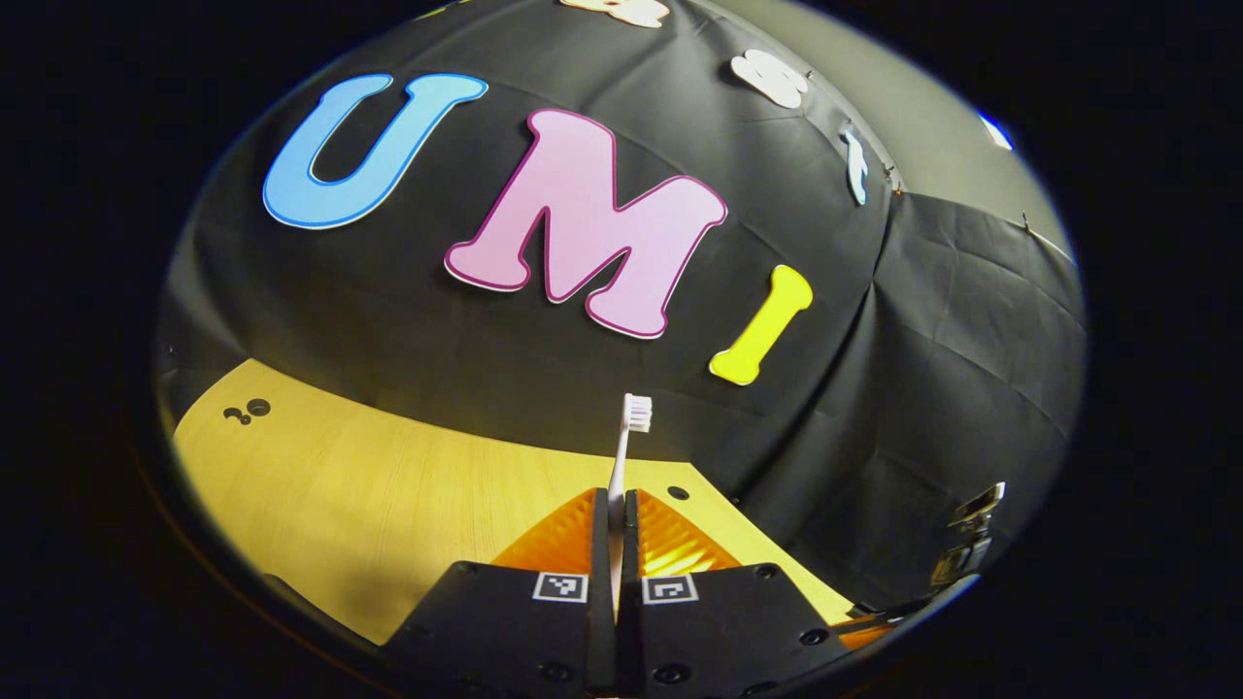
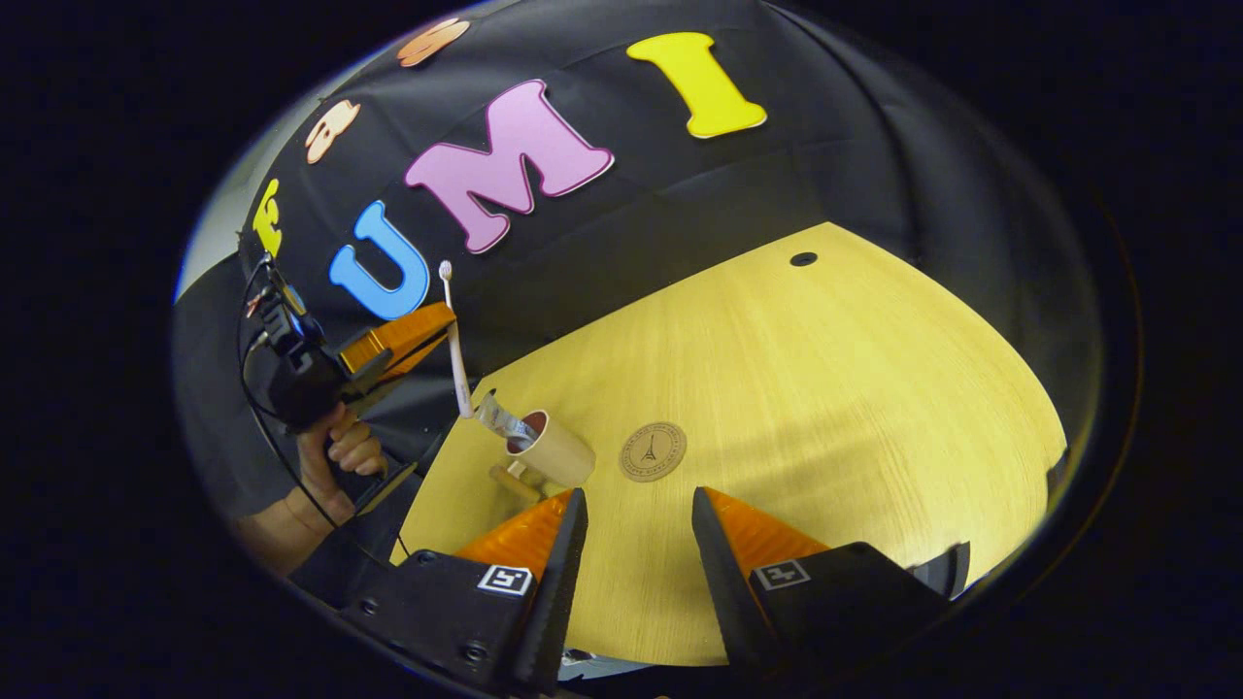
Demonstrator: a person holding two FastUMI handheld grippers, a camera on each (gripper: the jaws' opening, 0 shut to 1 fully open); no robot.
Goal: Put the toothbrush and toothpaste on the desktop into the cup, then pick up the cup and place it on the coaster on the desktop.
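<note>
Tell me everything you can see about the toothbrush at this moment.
The toothbrush is slim and white, plastic by its look, with pale bristles at its head. The left gripper holds it upright, its jaws closed on the handle, bristles on top. In the right gripper view it hangs above the desktop, beside the cup, not yet inside.

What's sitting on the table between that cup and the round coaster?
Nothing: in the right gripper view, only bare wooden desktop separates the cup, with the toothpaste in it, from the coaster.
</note>
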